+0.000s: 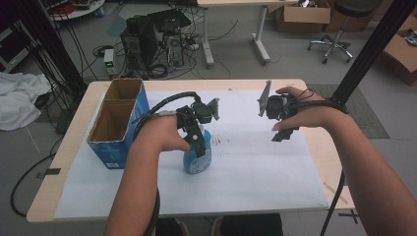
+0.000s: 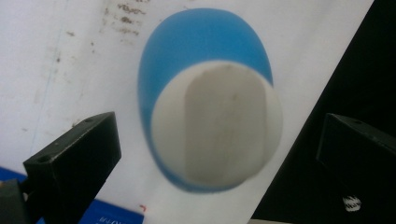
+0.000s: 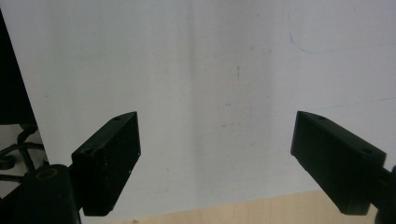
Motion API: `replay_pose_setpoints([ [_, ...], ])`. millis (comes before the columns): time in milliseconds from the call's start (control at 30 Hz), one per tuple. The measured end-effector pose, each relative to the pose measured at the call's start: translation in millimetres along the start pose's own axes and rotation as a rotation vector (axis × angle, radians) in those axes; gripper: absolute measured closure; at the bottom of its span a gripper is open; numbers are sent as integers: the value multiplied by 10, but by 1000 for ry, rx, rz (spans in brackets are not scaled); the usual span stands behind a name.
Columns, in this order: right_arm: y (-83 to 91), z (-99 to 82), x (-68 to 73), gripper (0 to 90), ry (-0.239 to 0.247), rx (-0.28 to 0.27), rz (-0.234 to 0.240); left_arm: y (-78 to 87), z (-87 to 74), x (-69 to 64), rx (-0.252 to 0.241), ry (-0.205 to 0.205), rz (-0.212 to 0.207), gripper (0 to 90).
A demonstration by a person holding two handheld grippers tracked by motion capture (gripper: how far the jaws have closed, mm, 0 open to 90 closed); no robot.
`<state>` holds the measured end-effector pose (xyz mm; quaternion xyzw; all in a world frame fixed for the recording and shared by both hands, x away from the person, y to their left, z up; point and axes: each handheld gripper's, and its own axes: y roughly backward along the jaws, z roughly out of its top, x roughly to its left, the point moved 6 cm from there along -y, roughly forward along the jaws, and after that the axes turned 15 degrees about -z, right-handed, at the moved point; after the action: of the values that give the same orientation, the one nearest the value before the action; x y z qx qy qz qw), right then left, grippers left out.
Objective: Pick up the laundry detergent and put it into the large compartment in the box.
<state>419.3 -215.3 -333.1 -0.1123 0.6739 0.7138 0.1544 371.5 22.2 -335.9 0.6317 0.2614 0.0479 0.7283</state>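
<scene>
A blue bottle (image 1: 197, 160) with a white cap (image 2: 217, 123) stands upright on the white paper near the table's middle. My left gripper (image 1: 198, 142) hovers right above it, pointing down, its jaws open and wide apart on either side of the cap without touching it. In the left gripper view the blue body (image 2: 196, 44) shows behind the cap, between the two black fingers (image 2: 74, 158). My right gripper (image 1: 285, 132) hangs open over bare paper to the right, nothing between its fingers (image 3: 109, 161).
An open blue cardboard box (image 1: 118, 123) with two compartments stands at the table's left. White paper (image 1: 255, 172) covers most of the wooden table (image 1: 319, 142). A black pole (image 1: 364, 59) rises at the right edge. Computers and cables lie on the floor beyond.
</scene>
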Motion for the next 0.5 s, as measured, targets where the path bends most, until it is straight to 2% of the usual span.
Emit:
replay_pose_setpoints([
  [167, -2, -31, -9, 159, -9, 1, 0, -57, 34, 2, -5, 2, 3, 1],
  [300, -6, -53, -10, 159, -14, -1, 1, -83, 48, 13, 11, 12, 10, 1],
  [500, 15, -86, -8, 159, -31, -12, -1, -117, 99, 21, 29, 4, 22, 2],
])
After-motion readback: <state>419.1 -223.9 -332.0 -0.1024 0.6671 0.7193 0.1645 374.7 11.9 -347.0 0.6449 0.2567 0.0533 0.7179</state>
